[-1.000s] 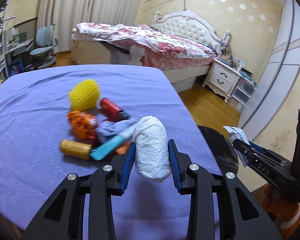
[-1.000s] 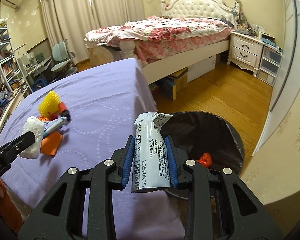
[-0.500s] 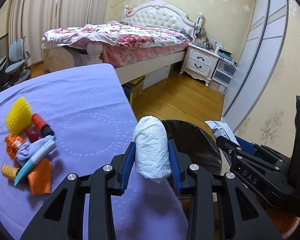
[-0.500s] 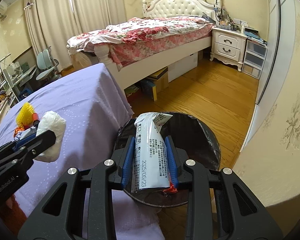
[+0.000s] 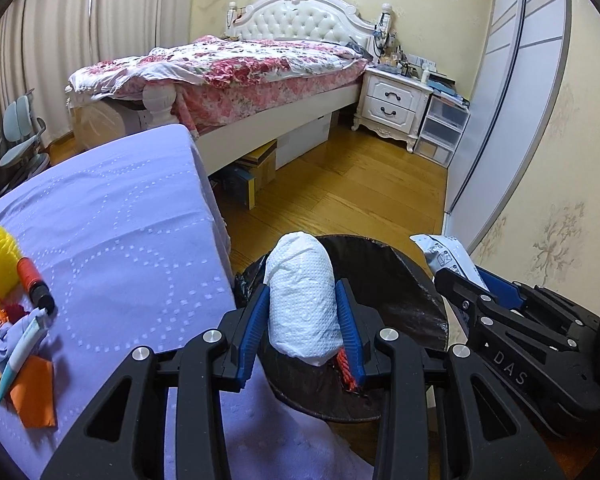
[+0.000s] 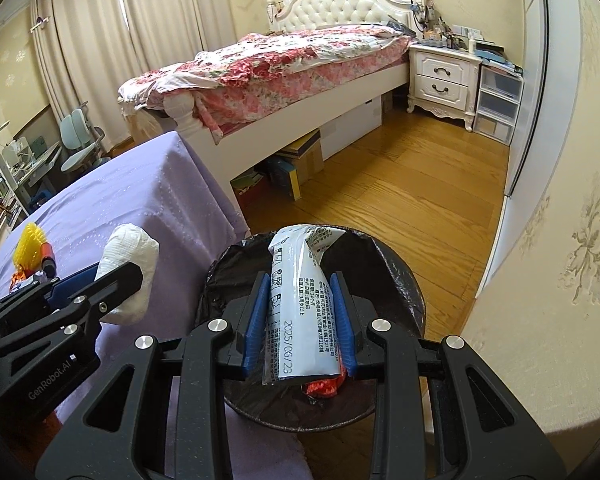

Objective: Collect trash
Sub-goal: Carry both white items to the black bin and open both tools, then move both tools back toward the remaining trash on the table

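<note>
The right gripper presses its blue pads on a white printed plastic wrapper, which stands upright between them above the round black-lined trash bin. A red crumpled piece lies inside the bin, under the wrapper. At nine o'clock, the left gripper clamps a white crumpled paper towel wad over the purple tablecloth. Further toward ten o'clock, a yellow spiky ball lies on the cloth. A bed with a pink flowered quilt stands at twelve o'clock.
</note>
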Demonstrator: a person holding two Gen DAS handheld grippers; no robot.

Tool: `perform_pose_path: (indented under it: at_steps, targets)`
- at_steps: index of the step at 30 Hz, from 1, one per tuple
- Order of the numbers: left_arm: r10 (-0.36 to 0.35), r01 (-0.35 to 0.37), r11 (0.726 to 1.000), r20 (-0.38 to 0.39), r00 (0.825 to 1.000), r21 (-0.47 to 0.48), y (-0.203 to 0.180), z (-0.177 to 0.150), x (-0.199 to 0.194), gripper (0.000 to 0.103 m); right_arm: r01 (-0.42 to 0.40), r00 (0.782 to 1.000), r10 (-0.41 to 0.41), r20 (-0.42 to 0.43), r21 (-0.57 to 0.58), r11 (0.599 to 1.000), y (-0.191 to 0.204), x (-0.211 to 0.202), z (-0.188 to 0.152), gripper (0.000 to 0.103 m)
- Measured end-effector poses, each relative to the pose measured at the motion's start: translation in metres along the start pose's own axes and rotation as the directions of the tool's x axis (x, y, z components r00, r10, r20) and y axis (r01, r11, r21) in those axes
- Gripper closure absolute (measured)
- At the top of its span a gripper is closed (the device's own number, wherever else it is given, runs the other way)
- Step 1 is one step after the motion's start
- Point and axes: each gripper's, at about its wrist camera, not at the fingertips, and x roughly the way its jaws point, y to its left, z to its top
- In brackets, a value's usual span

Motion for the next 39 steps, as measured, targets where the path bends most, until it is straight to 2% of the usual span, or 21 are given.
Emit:
perform_pose_path:
  at_steps: [2,5,9,18,22,30,39]
  targets:
    - [0.011,-0.011,1.0,-0.004,1.0,0.002,-0.001,0.0,0.004,0.06,0.003,1.0,-0.003,0.001,0.01,1.0,-0.003,0.002,0.001,0.071]
    - [0.032,-0.032,0.999,-0.005,0.999,-0.012,0.002,0.0,0.006,0.04,0.015,1.0,-0.015,0.0,0.029,0.999,-0.009,0.005,0.001,0.06]
    - [0.037,-0.037,0.999,-0.005,0.999,-0.031,0.008,-0.002,0.002,0.03,0.031,1.0,-0.031,-0.002,0.043,0.999,-0.016,0.006,0.0,0.057]
    - [0.075,-0.075,0.997,0.011,0.997,-0.028,0.016,-0.009,-0.015,0.029,0.028,1.0,-0.027,-0.004,0.049,0.998,-0.013,0.0,-0.007,0.048]
    - [0.101,-0.1,0.994,0.02,0.995,-0.034,0.026,-0.015,-0.029,0.029,0.004,1.0,-0.003,-0.013,0.031,1.0,0.0,-0.003,-0.01,0.048]
    - [0.176,-0.172,0.98,0.029,0.984,-0.103,0.072,-0.028,-0.062,0.029,-0.065,0.997,0.064,-0.035,-0.026,0.998,0.043,-0.007,-0.015,0.047]
    - [0.267,-0.259,0.941,0.01,0.964,-0.218,0.132,-0.051,-0.089,0.029,-0.138,0.99,0.132,-0.058,-0.128,0.982,0.102,-0.009,-0.018,0.047]
